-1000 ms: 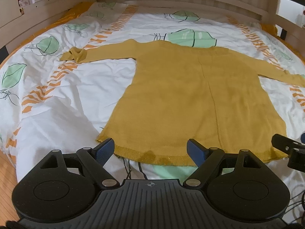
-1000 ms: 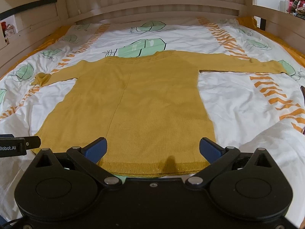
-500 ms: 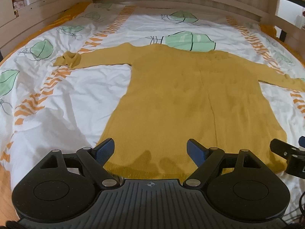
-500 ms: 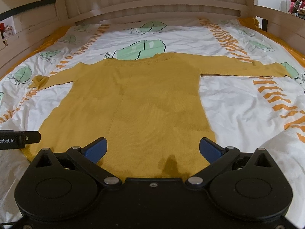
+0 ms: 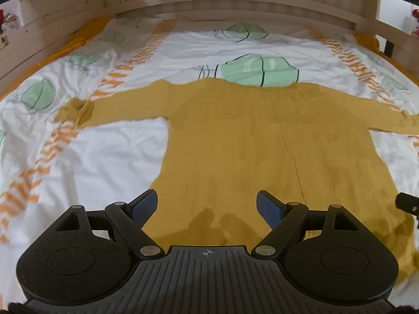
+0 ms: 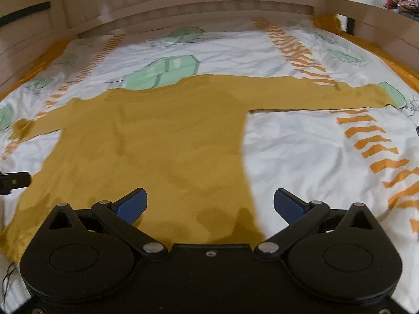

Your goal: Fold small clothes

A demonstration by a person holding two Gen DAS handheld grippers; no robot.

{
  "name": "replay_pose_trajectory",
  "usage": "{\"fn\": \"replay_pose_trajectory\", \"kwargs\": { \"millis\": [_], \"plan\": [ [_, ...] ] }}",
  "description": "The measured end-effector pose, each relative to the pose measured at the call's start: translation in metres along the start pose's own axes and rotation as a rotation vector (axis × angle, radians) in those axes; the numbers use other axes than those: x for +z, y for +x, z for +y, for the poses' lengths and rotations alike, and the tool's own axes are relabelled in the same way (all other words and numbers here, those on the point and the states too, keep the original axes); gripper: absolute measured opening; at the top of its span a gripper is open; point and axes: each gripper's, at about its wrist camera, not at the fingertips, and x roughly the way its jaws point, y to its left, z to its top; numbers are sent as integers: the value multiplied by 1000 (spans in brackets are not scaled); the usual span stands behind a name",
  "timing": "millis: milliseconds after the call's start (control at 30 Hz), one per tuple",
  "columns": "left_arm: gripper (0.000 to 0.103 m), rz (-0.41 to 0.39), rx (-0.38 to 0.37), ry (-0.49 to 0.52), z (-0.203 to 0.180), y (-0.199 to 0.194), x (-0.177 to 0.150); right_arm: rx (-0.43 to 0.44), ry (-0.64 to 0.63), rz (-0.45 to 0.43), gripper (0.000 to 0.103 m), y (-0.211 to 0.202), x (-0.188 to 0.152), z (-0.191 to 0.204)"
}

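Leaf-print bedsheet within wooden bed frame

Bed, mustard sweater flat on it

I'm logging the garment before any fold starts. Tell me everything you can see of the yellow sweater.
The yellow sweater is a mustard, long-sleeved knit, lying flat and unfolded on the leaf-patterned bedspread, neckline toward the headboard. Both sleeves stretch out sideways; the end of one is bunched up, the other lies straight. A faint vertical crease runs down the body. The hem end is hidden under both claws. The left claw and right claw are open above it; whether they touch it cannot be told.
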Motion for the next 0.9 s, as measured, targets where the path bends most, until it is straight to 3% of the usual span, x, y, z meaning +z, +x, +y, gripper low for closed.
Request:
{"fn": "replay_pose_trajectory", "kwargs": {
  "millis": [133,200,333,500,733,900],
  "plan": [
    [80,-24,-10,23,-6,21,16,-10,9,-6,102,19,20,-21],
    [75,-34,-17,30,-9,32,25,-30,-15,-16,89,28,30,-30],
    [75,-44,-32,11,-14,56,39,-46,8,-17,84,49,48,-54],
    [75,-70,-41,-19,-22,87,57,-73,68,-55,71,73,68,-98],
    [75,-141,-20,-10,-38,119,74,-178,172,-92,70,97,90,-170],
    [75,-125,-55,-44,-45,138,82,-261,245,-110,70,106,109,-219]
  ]
}}
